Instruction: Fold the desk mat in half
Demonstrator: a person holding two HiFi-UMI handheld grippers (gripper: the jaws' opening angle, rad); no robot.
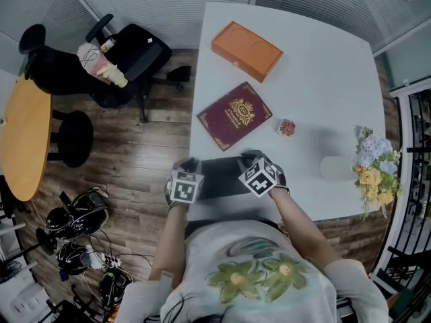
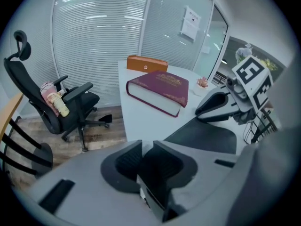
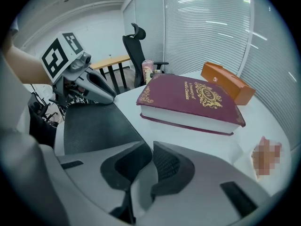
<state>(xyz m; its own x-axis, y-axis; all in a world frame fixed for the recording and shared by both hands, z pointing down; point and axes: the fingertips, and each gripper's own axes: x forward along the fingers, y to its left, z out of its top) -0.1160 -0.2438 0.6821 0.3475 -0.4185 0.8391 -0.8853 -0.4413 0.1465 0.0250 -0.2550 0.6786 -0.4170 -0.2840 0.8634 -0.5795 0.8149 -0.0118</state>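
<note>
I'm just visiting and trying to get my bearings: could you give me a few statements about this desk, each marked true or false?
1. The maroon book lies closed on the white table. True.
2. The orange box is stacked on the book. False: it lies on the table beyond the book, apart from it.
3. The dark desk mat lies at the table's near edge, with the left gripper and right gripper at it. True.
4. The flowers are at the table's left edge in the head view. False: they are at its right edge.
5. Someone sits in the black office chair. False: it holds only a pink and cream bundle.
</note>
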